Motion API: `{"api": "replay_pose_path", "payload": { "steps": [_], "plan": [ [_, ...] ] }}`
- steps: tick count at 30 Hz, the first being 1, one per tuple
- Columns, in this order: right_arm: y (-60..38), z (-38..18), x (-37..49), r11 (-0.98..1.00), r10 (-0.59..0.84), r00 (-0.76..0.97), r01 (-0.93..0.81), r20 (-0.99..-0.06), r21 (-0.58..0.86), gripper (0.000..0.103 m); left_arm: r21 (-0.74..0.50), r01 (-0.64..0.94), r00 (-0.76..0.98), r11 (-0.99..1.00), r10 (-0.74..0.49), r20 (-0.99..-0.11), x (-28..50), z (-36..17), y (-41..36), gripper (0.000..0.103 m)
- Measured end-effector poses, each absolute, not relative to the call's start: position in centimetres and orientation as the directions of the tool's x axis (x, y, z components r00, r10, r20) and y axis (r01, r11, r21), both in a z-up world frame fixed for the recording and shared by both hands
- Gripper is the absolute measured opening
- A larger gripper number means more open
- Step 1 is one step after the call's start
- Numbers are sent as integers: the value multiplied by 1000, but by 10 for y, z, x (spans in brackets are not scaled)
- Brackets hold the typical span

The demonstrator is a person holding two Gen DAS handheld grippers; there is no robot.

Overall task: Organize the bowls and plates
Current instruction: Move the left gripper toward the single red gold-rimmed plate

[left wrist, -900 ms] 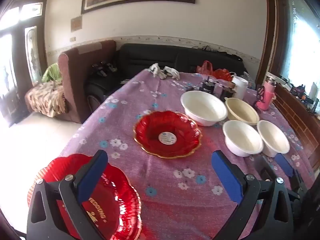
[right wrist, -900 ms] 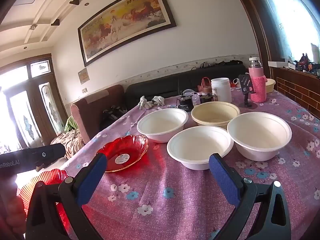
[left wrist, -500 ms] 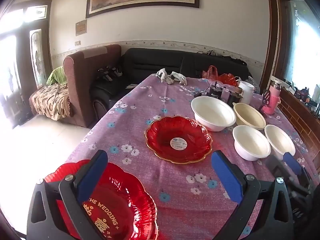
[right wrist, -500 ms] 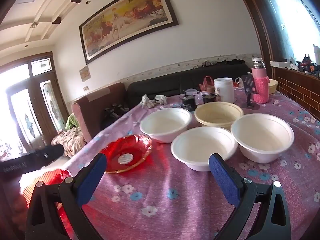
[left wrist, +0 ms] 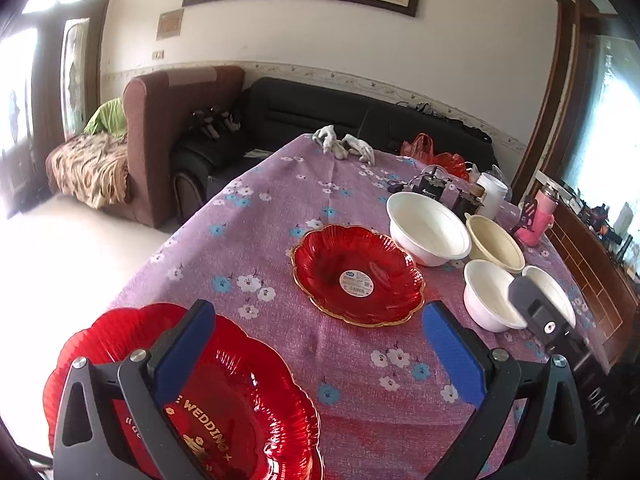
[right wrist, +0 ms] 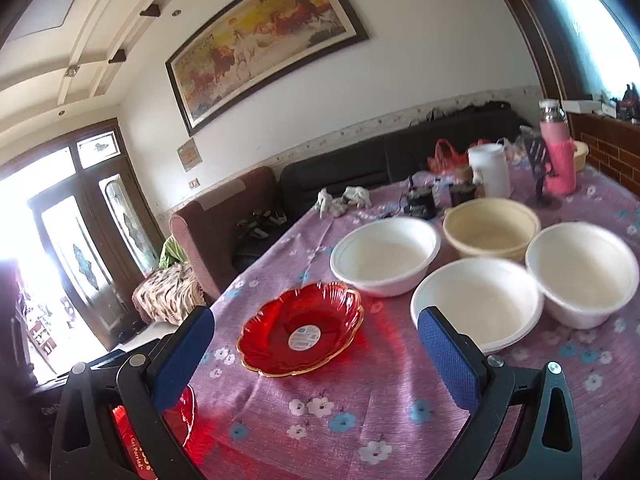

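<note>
A red scalloped plate (left wrist: 358,274) with a white sticker lies mid-table; it also shows in the right wrist view (right wrist: 301,332). A second red plate with gold lettering (left wrist: 224,412) lies at the near left table corner, under my left gripper's left finger. Three white bowls (right wrist: 386,254) (right wrist: 476,304) (right wrist: 582,270) and a cream bowl (right wrist: 492,226) stand at the right. My left gripper (left wrist: 316,356) is open and empty above the table. My right gripper (right wrist: 318,356) is open and empty, in front of the nearest white bowl.
The table (left wrist: 256,216) has a purple flowered cloth. At its far end are a pink bottle (right wrist: 558,152), a white jug (right wrist: 490,170), small dark devices (right wrist: 420,200), a red bag (left wrist: 440,156) and white gloves (left wrist: 344,146). A brown armchair (left wrist: 172,128) and black sofa stand beyond.
My left gripper has risen and pulled back toward the near left corner, bringing more of the lettered plate under it. My right gripper has tilted and shifted left toward the stickered plate. Both stay open.
</note>
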State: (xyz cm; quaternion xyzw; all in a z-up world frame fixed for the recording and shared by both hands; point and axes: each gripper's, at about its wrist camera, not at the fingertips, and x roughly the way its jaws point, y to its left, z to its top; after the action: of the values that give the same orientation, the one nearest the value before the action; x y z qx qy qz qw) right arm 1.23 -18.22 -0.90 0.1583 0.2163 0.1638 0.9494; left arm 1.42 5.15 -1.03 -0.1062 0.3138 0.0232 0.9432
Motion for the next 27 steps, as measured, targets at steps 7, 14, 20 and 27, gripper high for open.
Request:
{"api": "replay_pose_path", "payload": {
  "steps": [7,14,20,27],
  "plan": [
    [-183,-14,37,899,363,842,-203,-400,388,103,-195,-174,781,965,15,-624,25,-15,59,103],
    [-195,-22,64,866,376,819,-143,-434,480,103,-181,-187,782,966,35,-622,33,-18,59,103],
    [-206,-26,70,845,376,830,-126,-411,519,103,-242,-125,783,962,-54,-620,32,-29,42,103],
    [-224,-28,71,811,371,845,-94,-384,577,103,-193,-44,778,980,-88,-622,31,-43,14,103]
  ]
}}
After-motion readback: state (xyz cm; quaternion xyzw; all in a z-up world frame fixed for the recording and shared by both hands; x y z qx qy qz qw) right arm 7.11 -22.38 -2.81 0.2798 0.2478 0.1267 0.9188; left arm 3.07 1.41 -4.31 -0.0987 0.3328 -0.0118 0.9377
